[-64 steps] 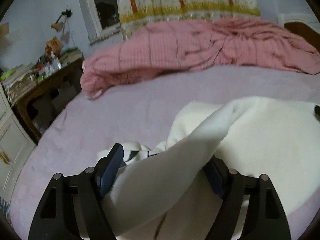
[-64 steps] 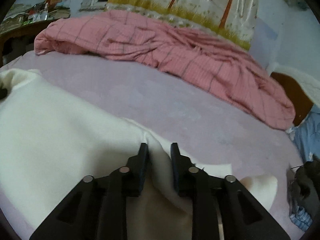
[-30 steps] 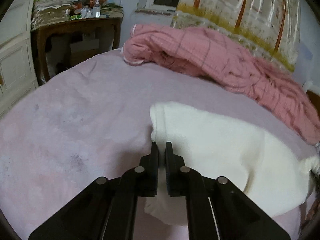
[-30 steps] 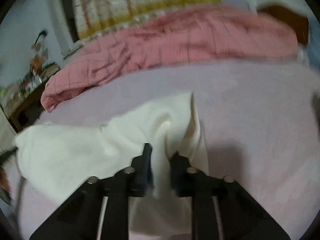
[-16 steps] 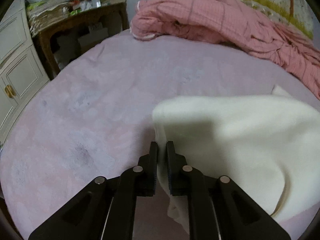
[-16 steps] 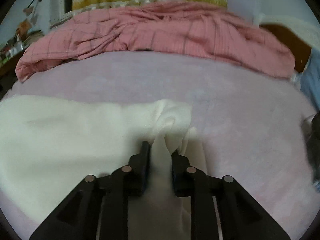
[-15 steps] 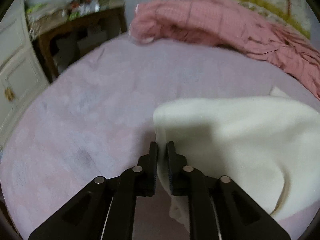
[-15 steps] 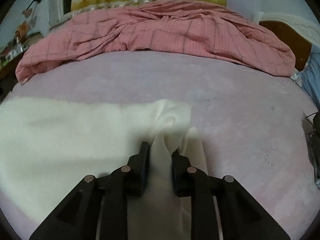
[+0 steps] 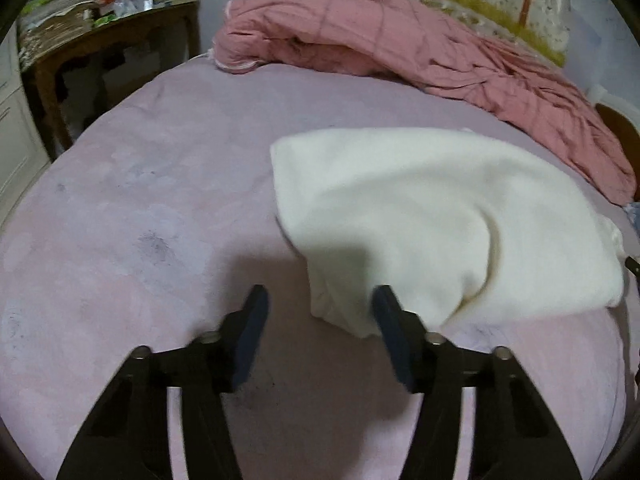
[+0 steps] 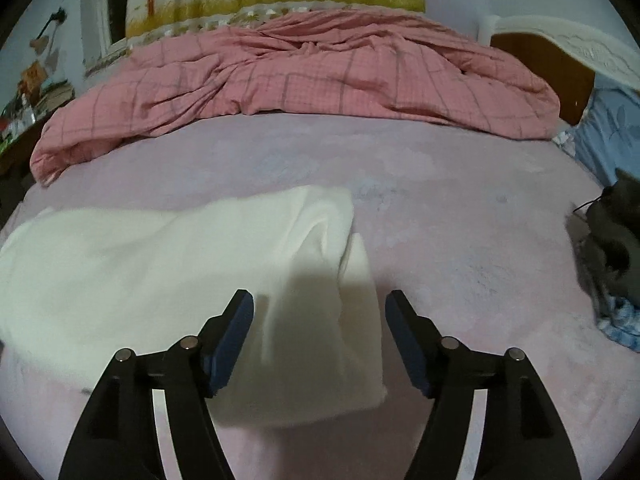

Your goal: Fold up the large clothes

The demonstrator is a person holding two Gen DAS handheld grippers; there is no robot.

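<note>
The cream garment (image 9: pixel 432 216) lies folded on the bed (image 9: pixel 140 200), its long axis spanning both wide-open, empty claws: left claw (image 9: pixel 318 320) and right claw (image 10: pixel 320 324) at opposite ends.

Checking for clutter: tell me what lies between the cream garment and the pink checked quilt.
Only bare pink bedsheet. The right wrist view shows an open strip of it between the cream garment and the pink checked quilt.
</note>
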